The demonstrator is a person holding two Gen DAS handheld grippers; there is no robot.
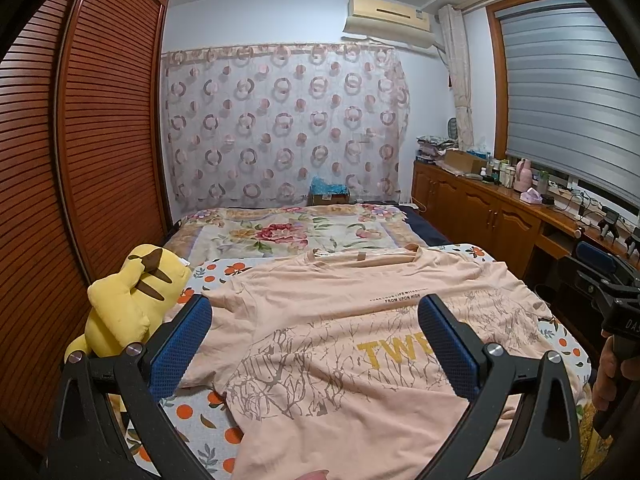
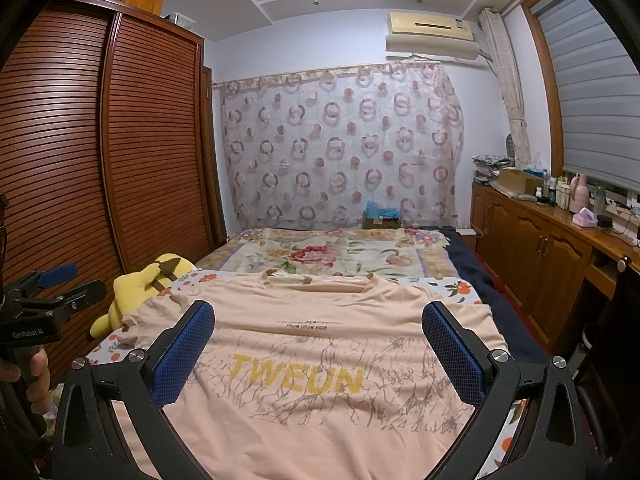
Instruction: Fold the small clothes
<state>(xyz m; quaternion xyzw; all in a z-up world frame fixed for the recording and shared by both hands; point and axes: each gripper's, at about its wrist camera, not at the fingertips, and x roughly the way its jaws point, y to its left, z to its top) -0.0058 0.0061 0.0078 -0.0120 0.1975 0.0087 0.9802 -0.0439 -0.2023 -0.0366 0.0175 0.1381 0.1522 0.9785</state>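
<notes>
A peach T-shirt (image 1: 340, 320) (image 2: 320, 344) with yellow letters "TWEUN" lies spread face up on the orange-print sheet, collar away from me. My left gripper (image 1: 316, 320) hovers open above its left half, blue pads wide apart with nothing between them. Over the shirt's middle my right gripper (image 2: 318, 326) is open too and holds nothing. The right gripper (image 1: 608, 280) shows at the right edge of the left wrist view, held by a hand. In the right wrist view the left gripper (image 2: 60, 280) appears at the left edge.
A yellow plush toy (image 1: 128, 300) (image 2: 148, 280) lies at the shirt's left, beside the slatted wardrobe (image 1: 80, 160). A floral blanket (image 1: 296, 228) covers the far bed. Wooden cabinets (image 1: 480, 216) with bottles stand on the right. A small box (image 1: 328, 196) sits by the curtain.
</notes>
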